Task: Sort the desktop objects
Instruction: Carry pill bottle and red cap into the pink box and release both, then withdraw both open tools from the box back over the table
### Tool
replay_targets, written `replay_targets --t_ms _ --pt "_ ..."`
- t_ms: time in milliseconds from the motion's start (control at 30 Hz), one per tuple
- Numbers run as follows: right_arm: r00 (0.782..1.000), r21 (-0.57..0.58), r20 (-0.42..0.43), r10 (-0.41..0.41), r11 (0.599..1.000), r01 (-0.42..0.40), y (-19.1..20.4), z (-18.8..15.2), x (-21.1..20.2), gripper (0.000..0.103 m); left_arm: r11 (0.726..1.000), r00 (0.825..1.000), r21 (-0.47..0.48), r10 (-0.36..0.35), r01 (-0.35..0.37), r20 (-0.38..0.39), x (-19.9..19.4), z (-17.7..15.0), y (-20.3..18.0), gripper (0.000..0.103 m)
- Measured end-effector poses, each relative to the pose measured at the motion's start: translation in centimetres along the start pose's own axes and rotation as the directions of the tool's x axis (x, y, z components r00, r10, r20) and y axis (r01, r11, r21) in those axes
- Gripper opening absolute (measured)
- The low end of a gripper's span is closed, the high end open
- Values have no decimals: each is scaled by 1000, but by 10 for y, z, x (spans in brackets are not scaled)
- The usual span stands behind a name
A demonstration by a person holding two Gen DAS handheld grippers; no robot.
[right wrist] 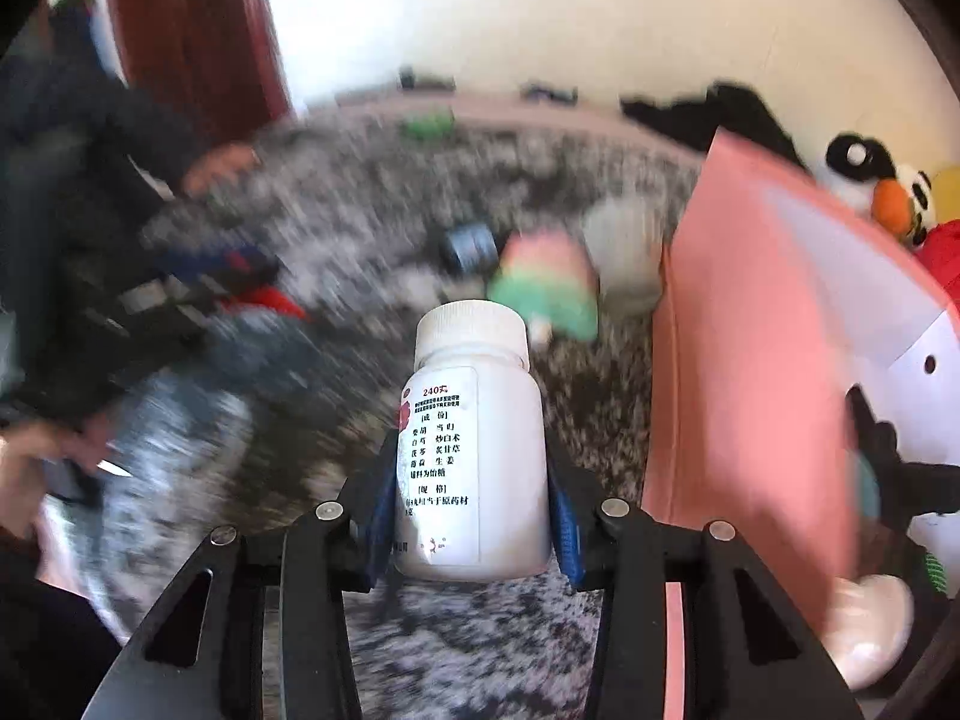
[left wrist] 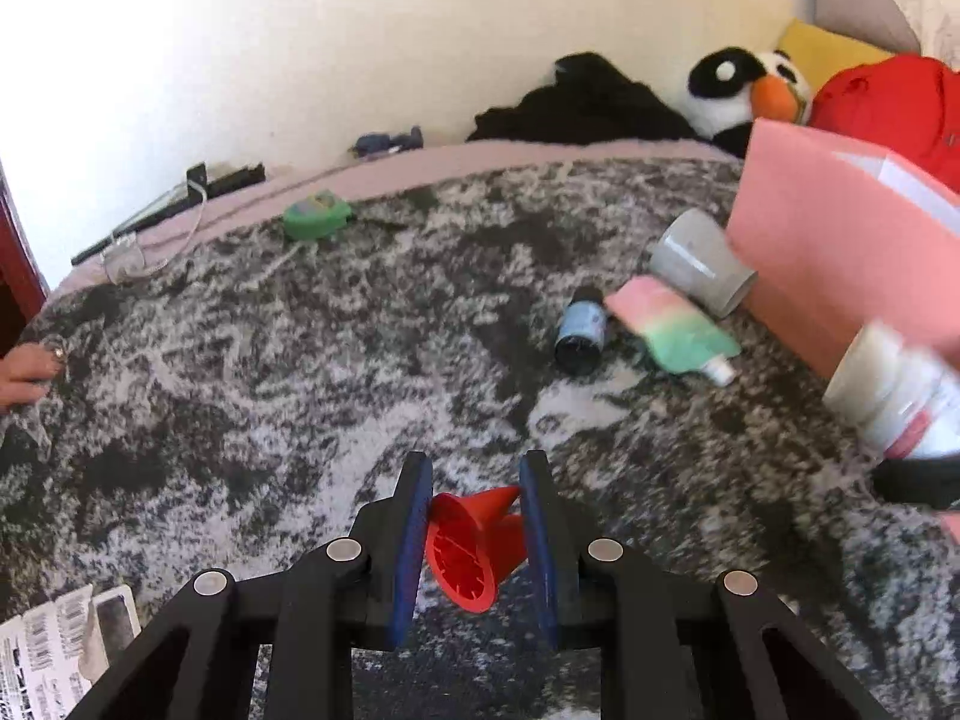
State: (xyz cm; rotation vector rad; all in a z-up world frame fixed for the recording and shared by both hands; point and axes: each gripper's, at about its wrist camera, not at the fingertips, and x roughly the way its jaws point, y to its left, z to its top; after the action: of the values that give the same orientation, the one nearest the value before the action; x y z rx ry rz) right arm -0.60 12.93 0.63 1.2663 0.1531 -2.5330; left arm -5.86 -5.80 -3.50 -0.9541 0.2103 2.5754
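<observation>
Two tools held loads: your left tool [left wrist: 474, 531] pinched the light, stiff red cone [left wrist: 474, 546] at its flare. Your right tool [right wrist: 474, 501] clamped the smooth, slippery white bottle [right wrist: 471, 450] mid-body, its cap at twelve o'clock.

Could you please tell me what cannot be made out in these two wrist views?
- Right wrist view: the grey speckled blanket and items behind the white plastic pill bottle are motion-blurred.
- Right wrist view: the pink cardboard box hides what lies beyond it.
- Left wrist view: the printed paper sheet is cut off by the frame's corner, text unreadable.
- Left wrist view: the small dark glass bottle's label is too small.
</observation>
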Motion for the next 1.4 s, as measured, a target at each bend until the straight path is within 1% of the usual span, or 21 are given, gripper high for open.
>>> replay_targets --t_ms 100,167,233,333,400,433,500,533,600,700,733,767,800,833,867,900,933,967,1100,1233,1400 --pt "994 8 109 7 1000 -7 -3 10 -49 45 1000 1000 23 -13 12 28 -13 10 -13 24" --pt "985 33 170 -5 999 0 -13 12 -78 45 998 997 50 -37 34 75 -30 24 -31 24" --pt "974 74 220 -47 997 31 -31 11 -104 45 994 987 78 -86 76 133 -51 43 -55 24" --pt "960 162 254 -121 983 81 -69 2 -131 45 977 956 132 -193 166 223 -83 73 -103 24" --pt "955 233 256 -148 969 88 -96 -6 -143 45 955 928 196 -270 224 258 -97 90 -147 24" --pt "954 269 251 -165 958 95 -110 -11 -150 45 942 920 237 -299 240 255 -99 94 -170 24" --pt "948 339 236 -214 932 126 -140 -20 -157 45 923 919 290 -322 253 226 -91 99 -210 24" --pt "946 376 226 -234 916 137 -156 -26 -160 45 917 921 304 -327 256 210 -84 100 -226 24" --pt "944 427 208 -257 892 149 -177 -36 -164 45 908 921 292 -355 300 159 -67 101 -253 25" --pt "932 463 173 -318 862 208 -201 -48 -166 45 916 935 260 -339 304 103 -39 95 -285 25" --pt "933 467 155 -324 856 219 -206 -50 -163 45 922 940 244 -329 300 89 -32 94 -290 26" --pt "937 471 136 -322 853 225 -211 -51 -159 46 932 950 230 -304 280 75 -27 93 -293 30" --pt "939 473 117 -322 850 232 -215 -51 -155 46 942 960 217 -274 255 62 -21 92 -296 40" --pt "938 471 104 -329 848 245 -216 -52 -153 55 952 969 204 -244 230 48 -15 91 -300 71" --pt "933 467 98 -346 844 264 -215 -51 -152 69 958 974 192 -223 211 43 -14 91 -300 84" --pt "928 464 92 -362 840 282 -214 -50 -151 75 961 973 183 -220 205 64 -19 91 -299 86" --pt "921 461 93 -378 837 297 -213 -49 -152 83 964 971 175 -221 203 92 -24 92 -297 93" --pt "913 459 116 -391 837 300 -211 -48 -157 87 968 971 166 -210 190 116 -30 95 -295 100" --pt "903 455 195 -384 850 264 -199 -46 -174 91 976 969 142 -186 164 163 -46 99 -287 101" --pt "898 452 227 -378 857 247 -188 -41 -178 92 986 968 117 -140 117 208 -66 101 -280 102" --pt "873 419 301 -383 876 240 -161 -35 -191 92 996 968 85 -56 36 245 -94 98 -263 102"
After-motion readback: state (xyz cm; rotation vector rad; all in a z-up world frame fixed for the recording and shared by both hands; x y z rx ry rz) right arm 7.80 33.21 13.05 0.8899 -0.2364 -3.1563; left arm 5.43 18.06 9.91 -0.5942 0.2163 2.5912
